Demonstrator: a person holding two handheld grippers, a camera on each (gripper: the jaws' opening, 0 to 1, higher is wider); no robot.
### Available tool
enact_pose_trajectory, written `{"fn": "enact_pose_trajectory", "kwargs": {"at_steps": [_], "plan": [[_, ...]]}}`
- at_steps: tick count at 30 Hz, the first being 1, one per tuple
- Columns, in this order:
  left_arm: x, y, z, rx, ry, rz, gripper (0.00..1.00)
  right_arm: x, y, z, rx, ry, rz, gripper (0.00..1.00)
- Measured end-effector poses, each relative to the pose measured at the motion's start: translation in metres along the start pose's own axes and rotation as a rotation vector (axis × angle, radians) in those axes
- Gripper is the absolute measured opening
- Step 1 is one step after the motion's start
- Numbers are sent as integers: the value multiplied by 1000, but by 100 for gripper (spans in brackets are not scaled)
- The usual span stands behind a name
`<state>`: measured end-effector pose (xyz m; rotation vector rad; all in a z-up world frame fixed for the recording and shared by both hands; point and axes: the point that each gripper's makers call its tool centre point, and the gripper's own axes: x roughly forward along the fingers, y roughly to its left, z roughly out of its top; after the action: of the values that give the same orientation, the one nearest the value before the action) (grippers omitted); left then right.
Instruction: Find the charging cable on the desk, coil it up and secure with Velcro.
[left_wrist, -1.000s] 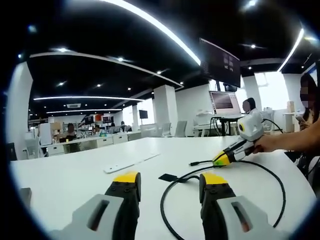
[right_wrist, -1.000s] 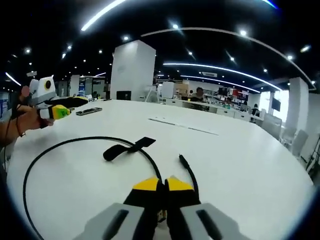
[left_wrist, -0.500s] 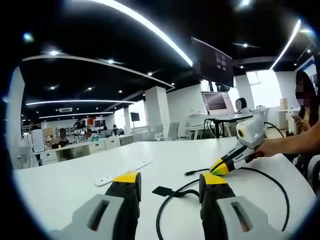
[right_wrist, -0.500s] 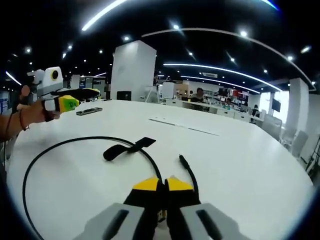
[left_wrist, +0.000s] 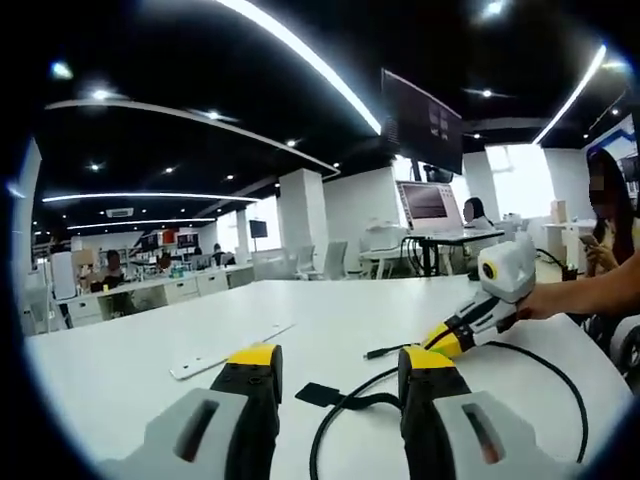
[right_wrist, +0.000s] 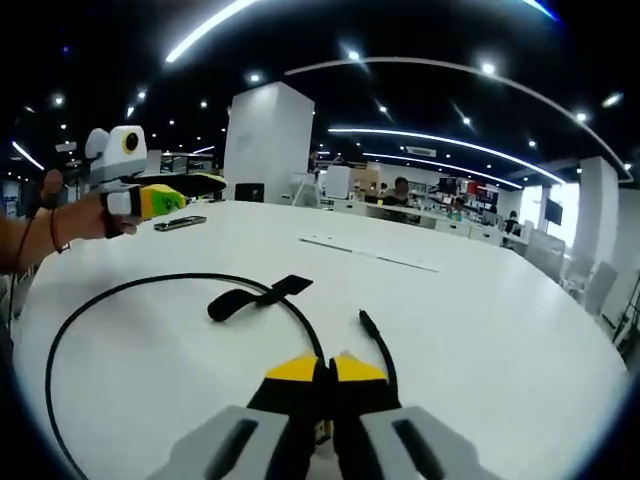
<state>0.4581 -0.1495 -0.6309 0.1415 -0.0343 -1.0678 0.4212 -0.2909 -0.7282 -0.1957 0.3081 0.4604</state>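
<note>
While your right claw (right_wrist: 316, 368) stays clamped on the charging cable (right_wrist: 120, 292) looped across the surface (right_wrist: 480, 330), your left claw (left_wrist: 338, 365), jaws apart and empty, has risen above the Velcro strap (right_wrist: 255, 297), so coiling hasn't started.

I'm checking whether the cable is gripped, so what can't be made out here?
- Right gripper view: where the charging cable meets the right claw, its closed tips hide any contact.
- Left gripper view: the left claw's jaw covers part of the cable's loop.
- Right gripper view: the small dark object far across the desk is too small to identify.
</note>
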Motion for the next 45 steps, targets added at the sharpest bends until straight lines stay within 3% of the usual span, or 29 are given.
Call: {"fn": "enact_pose_trajectory", "kwargs": {"at_steps": [15,45], "plan": [[28,4,2,16,23,-40,46,0,-1,0,1,-2,-2,6],[71,-2,-10,45,60,-112,47,0,0,-3,4,-5,3,6]]}}
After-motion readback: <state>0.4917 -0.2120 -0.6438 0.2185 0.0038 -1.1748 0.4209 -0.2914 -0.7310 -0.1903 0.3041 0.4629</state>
